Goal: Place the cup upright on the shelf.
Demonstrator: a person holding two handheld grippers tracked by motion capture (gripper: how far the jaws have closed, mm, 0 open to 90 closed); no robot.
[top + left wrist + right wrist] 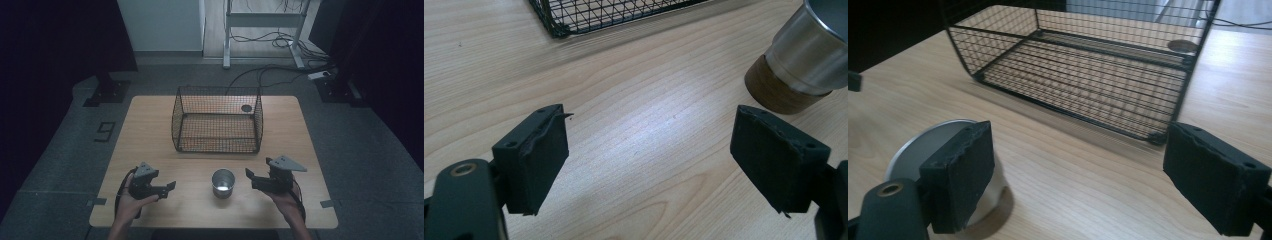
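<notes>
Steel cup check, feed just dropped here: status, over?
Left gripper and right gripper both open, empty. Round steel cup with brown wooden base upright on table between them, untouched. Black wire basket behind; nothing in the way.

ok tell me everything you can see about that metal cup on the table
The metal cup is a brushed steel tumbler, shiny and wider at the rim, with a brown wood-look band round its base. It stands upright, open mouth up, on the wooden table near the front edge, in front of the wire basket. Its inside looks empty. It sits between the left gripper and the right gripper; neither touches it.
</notes>
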